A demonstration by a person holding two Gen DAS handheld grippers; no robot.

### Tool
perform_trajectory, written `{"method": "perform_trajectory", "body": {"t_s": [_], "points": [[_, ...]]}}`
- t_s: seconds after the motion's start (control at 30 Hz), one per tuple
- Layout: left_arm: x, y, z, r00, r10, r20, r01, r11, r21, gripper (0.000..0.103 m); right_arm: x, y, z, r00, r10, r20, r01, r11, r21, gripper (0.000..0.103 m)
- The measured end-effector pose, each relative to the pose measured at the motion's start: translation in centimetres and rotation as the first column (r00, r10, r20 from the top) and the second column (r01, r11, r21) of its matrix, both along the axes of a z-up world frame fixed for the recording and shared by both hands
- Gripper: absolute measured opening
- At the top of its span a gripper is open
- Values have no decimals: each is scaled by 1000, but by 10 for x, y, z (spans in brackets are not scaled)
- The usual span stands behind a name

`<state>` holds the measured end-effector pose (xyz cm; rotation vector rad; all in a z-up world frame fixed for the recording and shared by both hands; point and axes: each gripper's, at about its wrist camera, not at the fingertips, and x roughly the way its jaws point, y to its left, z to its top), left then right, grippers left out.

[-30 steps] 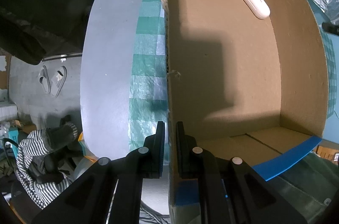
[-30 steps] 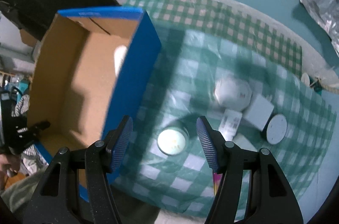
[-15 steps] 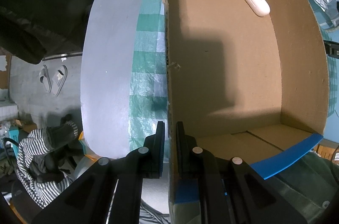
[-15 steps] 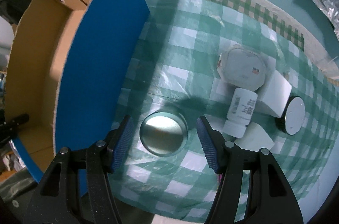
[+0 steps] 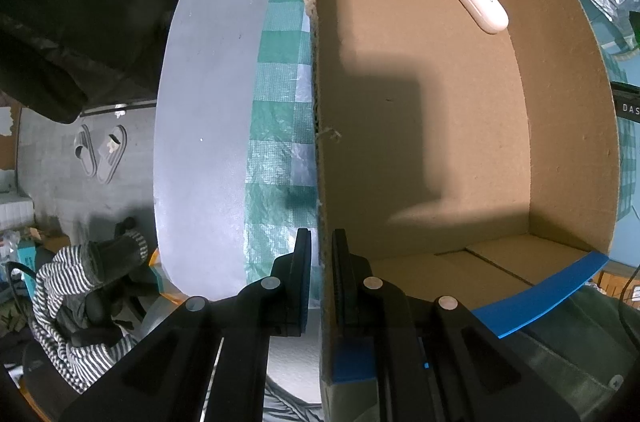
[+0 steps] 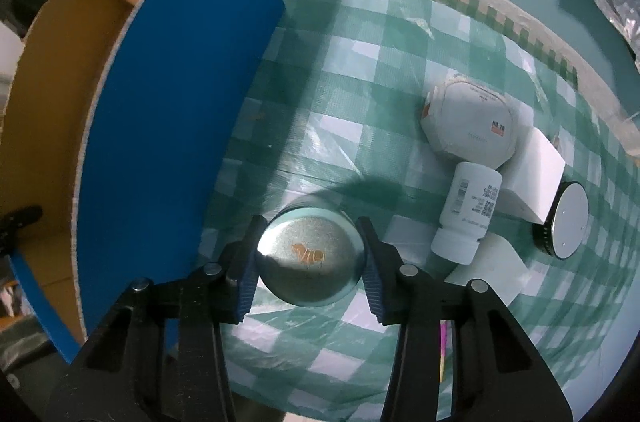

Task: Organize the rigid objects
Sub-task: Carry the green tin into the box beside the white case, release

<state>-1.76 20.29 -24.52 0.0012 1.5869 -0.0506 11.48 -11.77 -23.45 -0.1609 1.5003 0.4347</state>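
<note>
My left gripper (image 5: 321, 272) pinches the cardboard box (image 5: 440, 126) wall. My right gripper (image 6: 310, 258), wide, straddles the round tin (image 6: 310, 256) on the counter (image 6: 360, 94); next I close and lift.

My black right tool (image 6: 310, 264), its pads (image 6: 245, 286) ribbed blue, framed a round silver tin (image 6: 310, 262) with an orange mark on its lid. The cloth on the table (image 6: 360, 70) was green-and-white checked. The cardboard box (image 6: 168, 110) was blue outside, plain brown inside (image 5: 440, 102), holding a glossy white oval case (image 5: 479, 1).
</note>
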Motion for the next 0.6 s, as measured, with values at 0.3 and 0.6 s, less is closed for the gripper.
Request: {"method": "perform_trajectory", "body": {"t_s": [0.3, 0.6], "points": [[2, -1, 0, 1000, -5, -1, 5, 1000, -2, 10, -5, 4, 23, 999, 29, 15, -29, 1000, 10, 44], [2, -2, 1, 1000, -10, -1, 10, 1000, -3, 10, 3, 9, 53, 999, 37, 32, -38, 999, 29, 44]]}}
